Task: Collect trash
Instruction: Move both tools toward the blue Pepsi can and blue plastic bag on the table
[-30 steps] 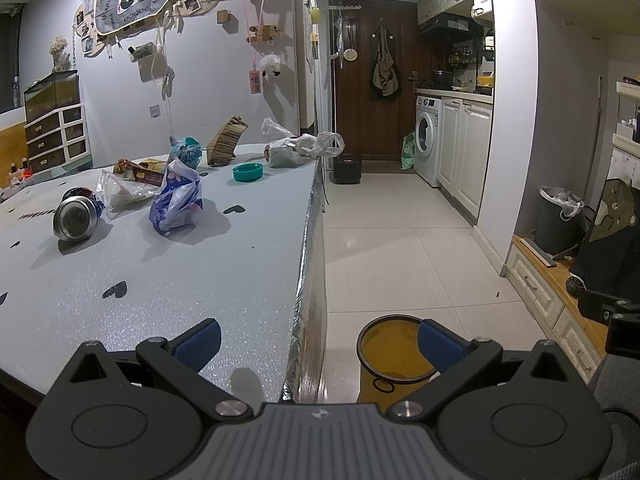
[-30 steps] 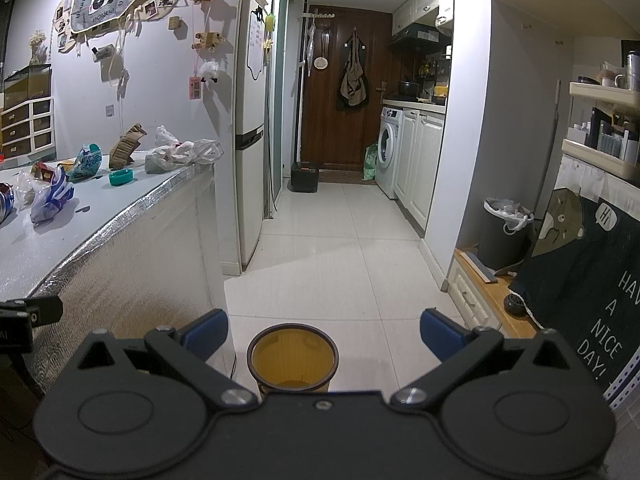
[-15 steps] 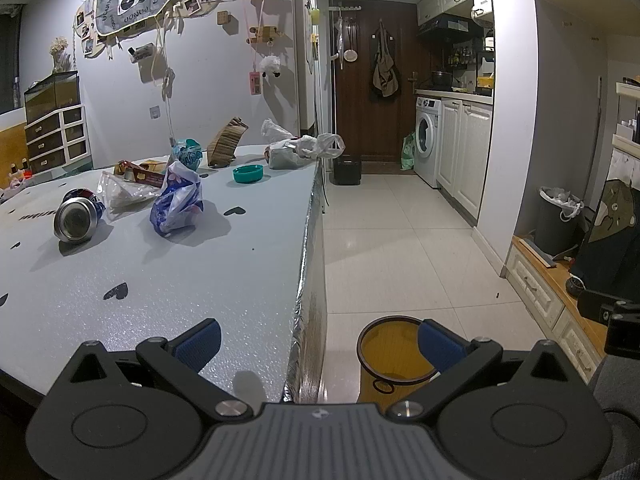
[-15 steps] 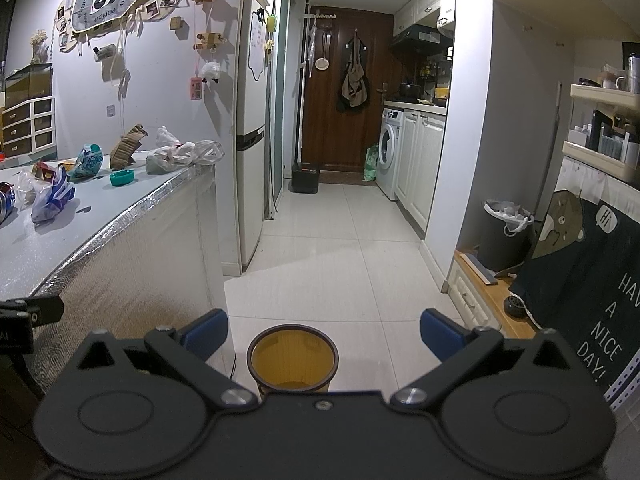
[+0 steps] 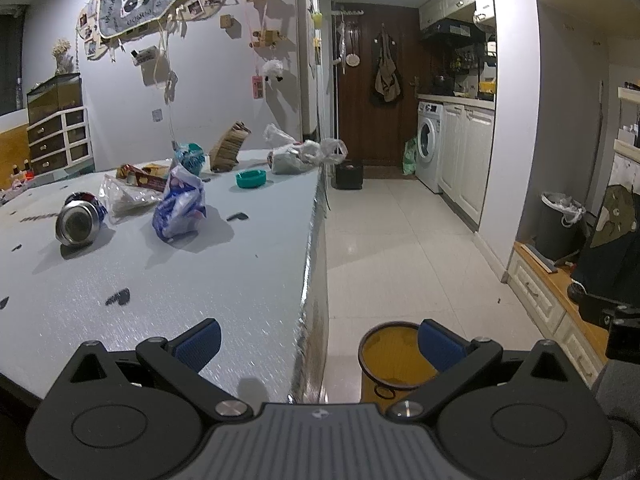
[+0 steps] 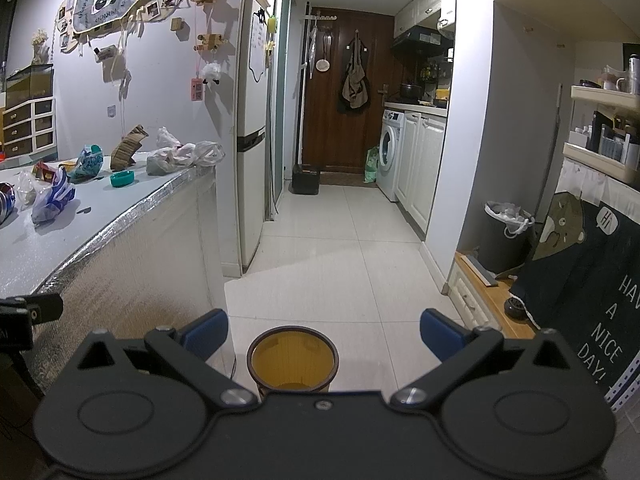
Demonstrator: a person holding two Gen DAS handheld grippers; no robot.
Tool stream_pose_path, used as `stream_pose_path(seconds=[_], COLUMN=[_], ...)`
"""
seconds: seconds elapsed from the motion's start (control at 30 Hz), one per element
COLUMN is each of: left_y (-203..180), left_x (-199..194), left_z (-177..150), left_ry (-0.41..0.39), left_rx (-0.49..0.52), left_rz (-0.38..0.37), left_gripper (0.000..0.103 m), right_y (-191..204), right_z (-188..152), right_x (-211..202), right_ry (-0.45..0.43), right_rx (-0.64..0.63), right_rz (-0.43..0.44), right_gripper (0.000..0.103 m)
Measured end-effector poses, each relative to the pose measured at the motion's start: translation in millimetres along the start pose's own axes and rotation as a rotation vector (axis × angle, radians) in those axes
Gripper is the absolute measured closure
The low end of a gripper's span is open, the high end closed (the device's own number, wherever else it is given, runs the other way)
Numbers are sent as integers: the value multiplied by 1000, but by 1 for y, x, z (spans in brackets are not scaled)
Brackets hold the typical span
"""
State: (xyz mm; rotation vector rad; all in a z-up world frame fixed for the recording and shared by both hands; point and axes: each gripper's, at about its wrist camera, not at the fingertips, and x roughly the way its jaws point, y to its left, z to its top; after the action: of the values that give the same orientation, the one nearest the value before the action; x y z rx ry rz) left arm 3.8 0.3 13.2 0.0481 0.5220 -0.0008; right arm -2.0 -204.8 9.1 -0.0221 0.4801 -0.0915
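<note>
Nothing has moved since a second ago: both grippers hang in the same spots, trash unshifted. Left gripper [image 5: 319, 340] jaws spread wide, empty, over the near table corner. Right gripper [image 6: 324, 330] jaws also wide apart, empty, above the floor.

Trash lies on the grey speckled tabletop [image 5: 168, 280], well apart from both grippers. Largest: a clear crumpled plastic bag with grey contents [image 5: 298, 156] at the far corner by the edge. Next, a blue-and-white crumpled plastic wrapper [image 5: 180, 206] mid-table, with a clear plastic bag [image 5: 120, 200] and a red snack packet [image 5: 142, 176] to its left. A brown corrugated cardboard piece [image 5: 230, 146] stands tilted at the back beside a teal printed pouch [image 5: 190, 156]. A silver metal can [image 5: 78, 222] lies on its side, base facing the camera. Smallest: a teal round lid [image 5: 251, 179] near the grey bag.

An orange round waste bin with a dark rim [image 6: 292, 356] stands open on the white tiled floor [image 6: 340, 248], beside the table's foil-wrapped side [image 6: 140, 256].

Room: narrow kitchen corridor, white washing machine [image 6: 390, 152], dark wooden door [image 6: 340, 96].

Right wrist view alone shows the whole bin mouth and a dark "NICE DAY" cloth [image 6: 592, 308]; left wrist view shows the can clearly, bin partly hidden by a finger.
</note>
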Motion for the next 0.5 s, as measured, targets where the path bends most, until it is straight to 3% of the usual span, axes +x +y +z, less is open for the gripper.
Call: stream_pose_path(seconds=[0.3,0.5], left_y=[33,71], left_x=[10,24], left_z=[21,43], left_ry=[-59,-70], left_rx=[-55,-103], left_rz=[86,151], left_gripper=[0,0], right_y=[6,16], right_z=[19,42], right_x=[18,41], right_ry=[-86,-133], right_rx=[-9,-8], right_rz=[24,130], right_gripper=[0,0])
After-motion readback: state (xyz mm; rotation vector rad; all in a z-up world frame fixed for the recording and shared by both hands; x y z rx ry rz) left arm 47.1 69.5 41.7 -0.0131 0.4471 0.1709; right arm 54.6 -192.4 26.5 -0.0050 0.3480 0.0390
